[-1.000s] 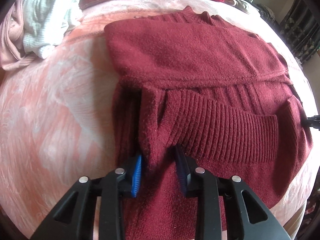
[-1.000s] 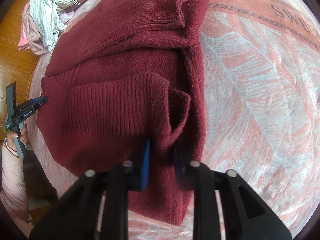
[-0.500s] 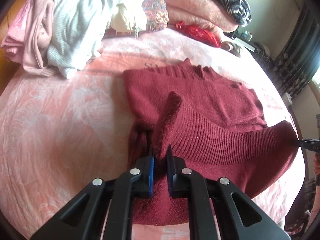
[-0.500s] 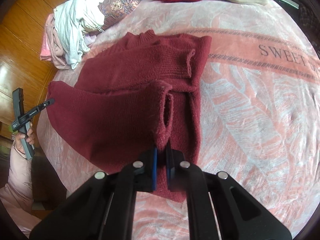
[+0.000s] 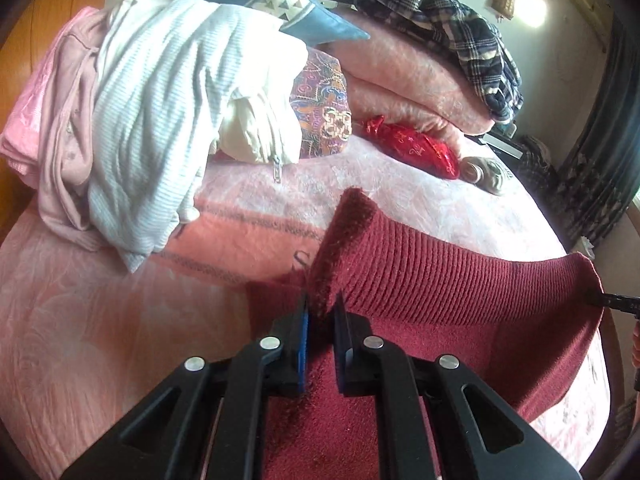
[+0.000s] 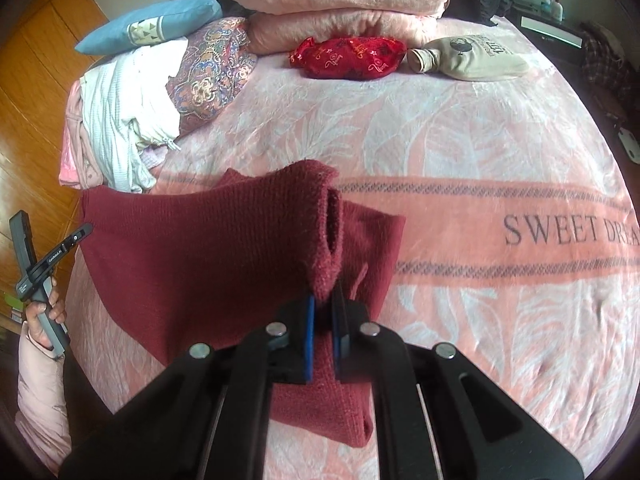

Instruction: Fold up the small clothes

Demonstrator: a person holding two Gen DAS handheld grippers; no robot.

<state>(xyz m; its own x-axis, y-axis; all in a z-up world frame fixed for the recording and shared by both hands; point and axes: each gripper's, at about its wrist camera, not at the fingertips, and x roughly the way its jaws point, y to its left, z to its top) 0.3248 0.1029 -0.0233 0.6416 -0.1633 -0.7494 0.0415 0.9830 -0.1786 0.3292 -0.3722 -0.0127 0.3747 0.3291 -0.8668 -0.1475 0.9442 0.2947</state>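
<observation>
Both grippers pinch the ribbed hem of a maroon sweater (image 5: pixel 440 280) and hold it raised above a pink bedspread (image 6: pixel 460 140).

The left gripper (image 5: pixel 322 312) is clamped on one corner of the knitted hem, the right gripper (image 6: pixel 324 312) on the opposite corner, so the ribbed band hangs stretched between them while the rest of the garment lies on the bed near the cameras. In the right wrist view a person's hand (image 6: pixel 42 316), in a pale pink sleeve (image 6: pixel 40 392), grasps the left tool's handle at the left edge. Far across the bed lie a heap of white and pink clothes (image 5: pixel 140 112) at left, a blue pillow (image 6: pixel 148 24), a patterned cushion (image 6: pixel 208 72), a red embroidered pouch (image 6: pixel 348 58), a beige cloth cover (image 6: pixel 472 58) and stacked pink blankets (image 6: pixel 340 4). The words "SWEET DREA" (image 6: pixel 568 230) run along the spread's darker stripe at right.
</observation>
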